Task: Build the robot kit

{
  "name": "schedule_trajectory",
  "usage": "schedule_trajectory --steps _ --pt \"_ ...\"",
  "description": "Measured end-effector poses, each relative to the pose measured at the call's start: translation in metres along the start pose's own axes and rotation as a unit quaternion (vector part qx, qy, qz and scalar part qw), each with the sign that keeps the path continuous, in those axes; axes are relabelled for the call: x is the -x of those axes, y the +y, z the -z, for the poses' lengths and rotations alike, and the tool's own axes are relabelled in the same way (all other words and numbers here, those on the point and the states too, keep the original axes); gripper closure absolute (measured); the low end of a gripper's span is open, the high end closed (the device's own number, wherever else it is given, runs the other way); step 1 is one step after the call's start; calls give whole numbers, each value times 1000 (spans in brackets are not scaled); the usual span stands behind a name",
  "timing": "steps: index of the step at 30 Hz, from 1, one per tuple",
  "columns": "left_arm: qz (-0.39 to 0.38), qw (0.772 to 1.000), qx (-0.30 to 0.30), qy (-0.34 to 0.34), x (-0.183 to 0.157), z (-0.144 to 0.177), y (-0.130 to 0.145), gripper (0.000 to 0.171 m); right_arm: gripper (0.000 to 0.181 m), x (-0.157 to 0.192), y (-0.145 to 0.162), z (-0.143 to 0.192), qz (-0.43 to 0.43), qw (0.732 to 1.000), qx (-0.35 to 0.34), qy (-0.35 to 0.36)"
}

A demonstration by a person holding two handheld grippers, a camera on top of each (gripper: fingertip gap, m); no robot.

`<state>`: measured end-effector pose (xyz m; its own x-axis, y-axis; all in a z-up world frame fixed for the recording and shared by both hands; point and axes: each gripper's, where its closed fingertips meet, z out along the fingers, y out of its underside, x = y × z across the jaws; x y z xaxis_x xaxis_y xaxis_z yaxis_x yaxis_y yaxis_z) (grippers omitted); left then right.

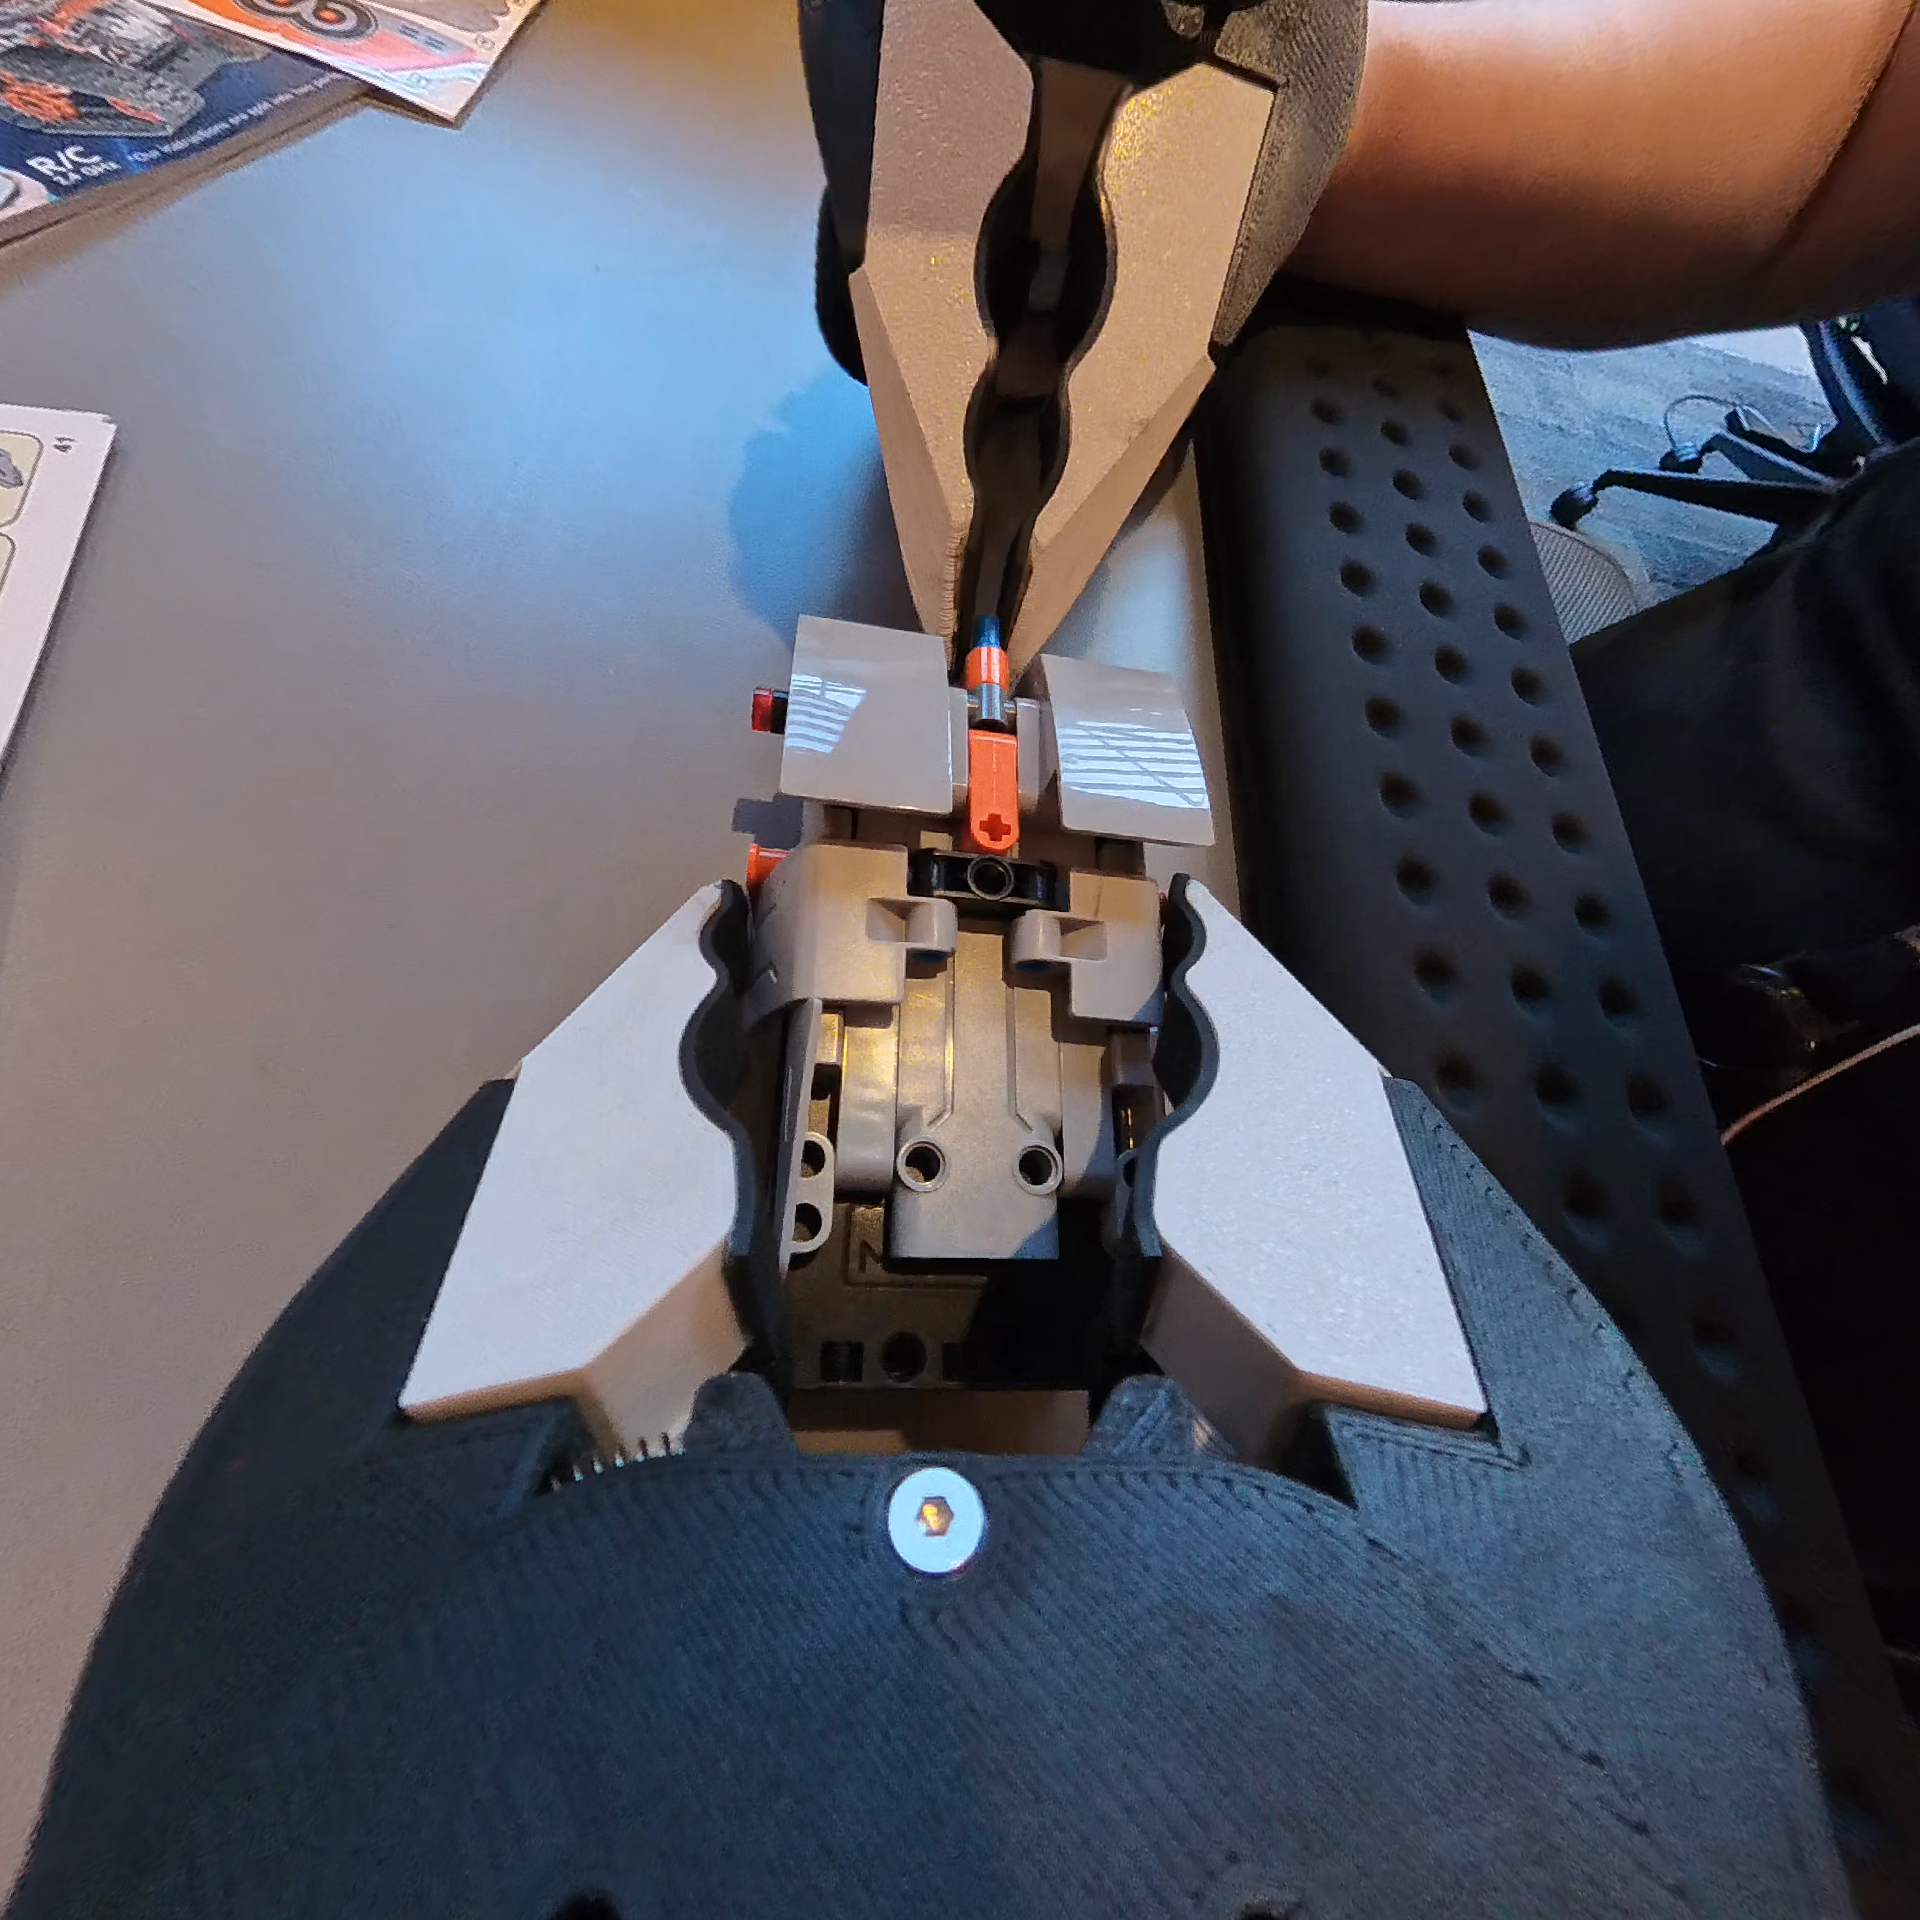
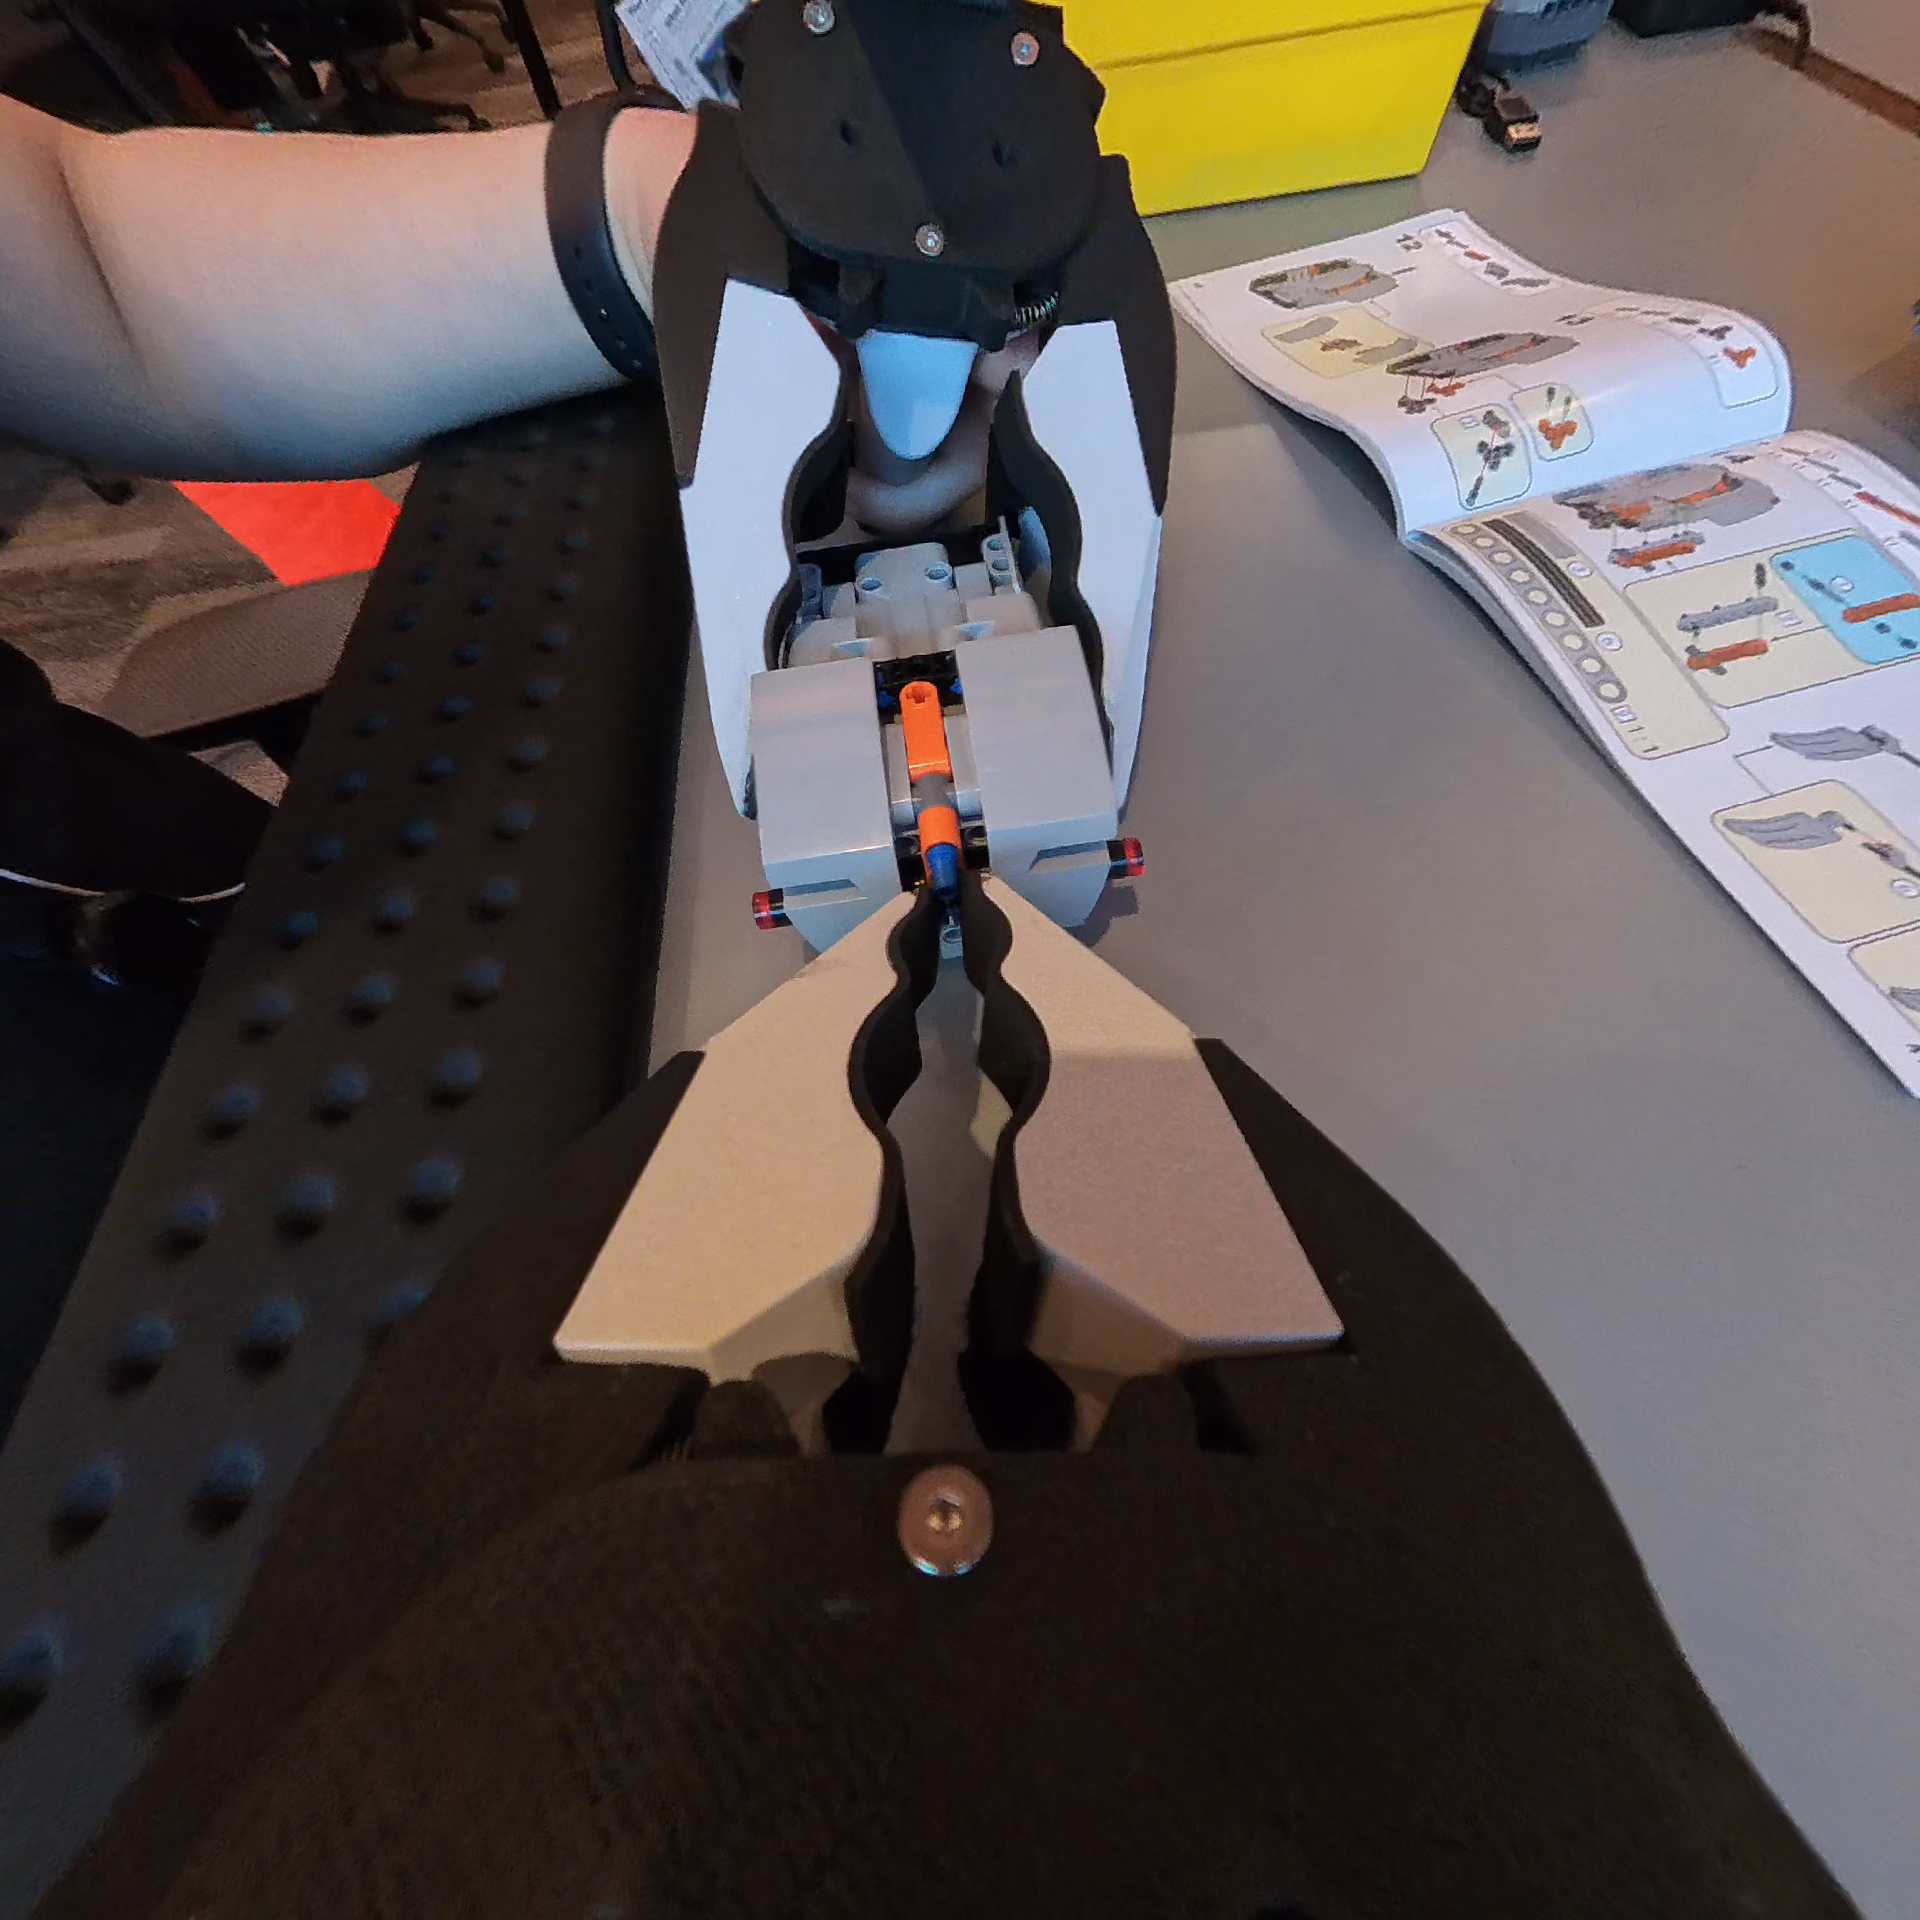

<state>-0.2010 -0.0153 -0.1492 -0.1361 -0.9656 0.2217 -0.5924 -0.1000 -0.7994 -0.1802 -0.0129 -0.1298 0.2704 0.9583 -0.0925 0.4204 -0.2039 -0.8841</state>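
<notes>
Left claw: the left claw (image 1: 956,1049) is clamped around the rear of a grey brick-built model (image 1: 966,935), fingers (image 1: 613,1174) pressed on both its sides.
Right claw: the right claw (image 2: 940,914) is pinched on a thin blue-tipped pin (image 2: 943,868) at the model's (image 2: 925,769) front, in line with an orange axle piece (image 2: 923,738).
Model place: just above the grey counter (image 2: 1403,935), beside a black perforated strip (image 2: 436,831).
Print: an open instruction booklet (image 2: 1621,540) with printed build diagrams lies on the counter.
Only right view: yellow bin (image 2: 1268,94).
Only left view: printed box (image 1: 135,94).
Pose: the claws face each other; a bare forearm (image 2: 260,291) rests at the strip.

booklet (image 2: 1621,582) cut off, box (image 1: 94,114) cropped
</notes>
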Motion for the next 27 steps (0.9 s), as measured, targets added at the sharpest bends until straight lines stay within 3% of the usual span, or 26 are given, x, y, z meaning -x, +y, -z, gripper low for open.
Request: schedule_trajectory --steps 4,6,7,12,16,21,27 --pt "-11 1000 -2 -17 1 2 0 93 176 -1 -2 2 -10 1000 -9 -7" --pt "-19 1000 -6 -23 0 6 -1 94 139 -12 -1 7 -1 999 -12 31" --pt "-20 999 -19 -27 0 9 -3 94 136 -13 0 11 1 999 -14 38" --pt "19 996 -72 -55 5 39 -7 93 135 -8 2 18 12 998 -11 53" --pt "23 995 -51 -79 1 42 9 89 132 0 8 11 16 999 14 38" --pt "8 992 22 -128 7 35 36 102 123 5 16 5 16 999 36 24" --pt "39 982 16 -185 18 34 33 103 114 6 8 -1 -2 999 19 28"
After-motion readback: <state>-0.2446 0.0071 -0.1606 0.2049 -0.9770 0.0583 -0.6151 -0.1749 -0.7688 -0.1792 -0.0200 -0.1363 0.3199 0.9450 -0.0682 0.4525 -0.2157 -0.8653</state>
